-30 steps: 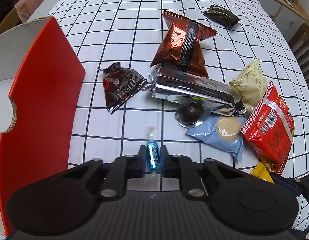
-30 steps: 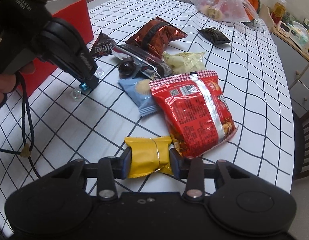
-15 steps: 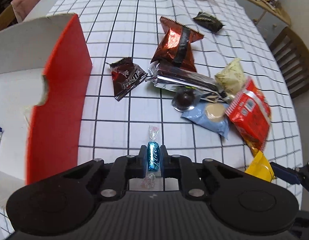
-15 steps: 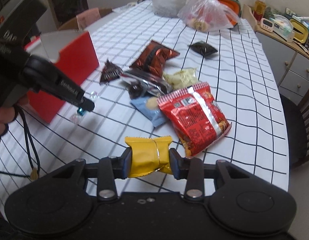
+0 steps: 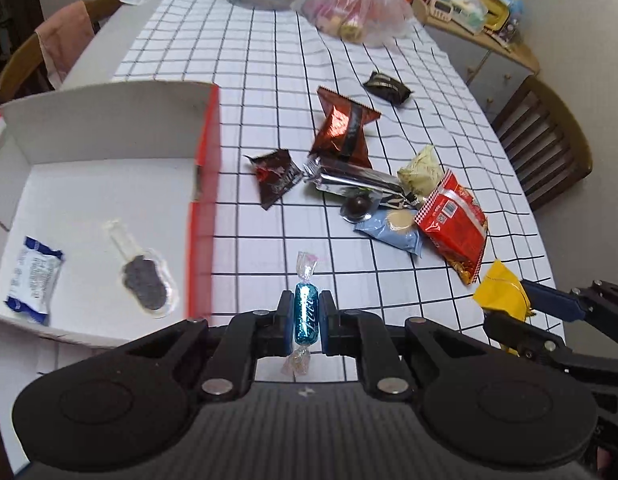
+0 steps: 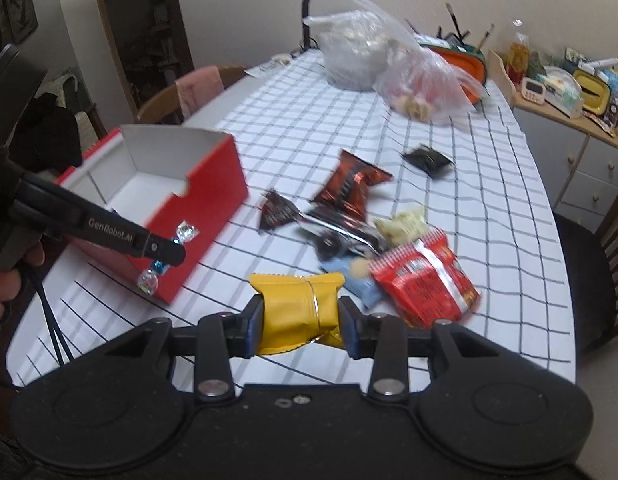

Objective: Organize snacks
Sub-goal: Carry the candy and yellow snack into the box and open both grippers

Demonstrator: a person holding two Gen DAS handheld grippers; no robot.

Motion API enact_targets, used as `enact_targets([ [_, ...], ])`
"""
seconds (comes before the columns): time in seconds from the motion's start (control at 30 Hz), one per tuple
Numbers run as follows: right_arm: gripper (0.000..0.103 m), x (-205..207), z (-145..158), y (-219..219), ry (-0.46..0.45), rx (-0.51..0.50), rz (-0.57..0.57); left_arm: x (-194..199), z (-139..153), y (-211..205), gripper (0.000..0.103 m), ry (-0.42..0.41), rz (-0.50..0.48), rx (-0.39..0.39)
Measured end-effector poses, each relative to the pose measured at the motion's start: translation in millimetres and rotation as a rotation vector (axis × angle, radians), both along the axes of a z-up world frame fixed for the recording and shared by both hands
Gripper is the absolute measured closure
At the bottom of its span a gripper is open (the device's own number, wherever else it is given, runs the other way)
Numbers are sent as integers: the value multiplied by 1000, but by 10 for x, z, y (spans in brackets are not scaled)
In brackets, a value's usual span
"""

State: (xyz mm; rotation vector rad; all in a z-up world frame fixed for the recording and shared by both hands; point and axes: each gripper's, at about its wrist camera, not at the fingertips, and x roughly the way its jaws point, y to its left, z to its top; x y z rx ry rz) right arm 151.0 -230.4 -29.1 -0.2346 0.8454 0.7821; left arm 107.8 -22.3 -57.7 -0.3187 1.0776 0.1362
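Observation:
My left gripper (image 5: 305, 322) is shut on a blue foil candy (image 5: 306, 316) and holds it in the air, right of the red box (image 5: 203, 216). It also shows in the right wrist view (image 6: 165, 258), beside the box's red wall (image 6: 213, 200). My right gripper (image 6: 301, 322) is shut on a yellow snack packet (image 6: 299, 308), lifted above the table; the packet also shows in the left wrist view (image 5: 501, 294). The box holds a blue-white packet (image 5: 33, 276) and a clear-wrapped dark snack (image 5: 143, 280).
Several snacks lie on the checked tablecloth (image 5: 269, 92): a red bag (image 5: 453, 220), a light blue cookie pack (image 5: 393, 228), a silver bar (image 5: 357, 182), a brown bag (image 5: 343, 128), a black packet (image 5: 387, 87). Plastic bags (image 5: 353, 12) stand at the far end. Chairs stand on both sides.
Both grippers have risen higher above the table with their snacks. The left one now looks down into the open box, whose inside has come into view.

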Motion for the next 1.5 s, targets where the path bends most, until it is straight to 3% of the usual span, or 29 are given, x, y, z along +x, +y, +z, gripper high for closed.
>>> enact_targets([
  [0.4,66,-222,227,755,-39,45,69,-385,386,520,91,-70,30,22],
  [0.7,66,-288,178,1408,-38,46,101,-602,460,1062,91,-90,77,61],
  [1.17,65,-277,-95,2224,-9,-35,135,-661,368,2003,91,-63,146,156],
  [1.5,65,-156,-421,2683,11,-120,149,-462,51,2437,91,37,157,185],
])
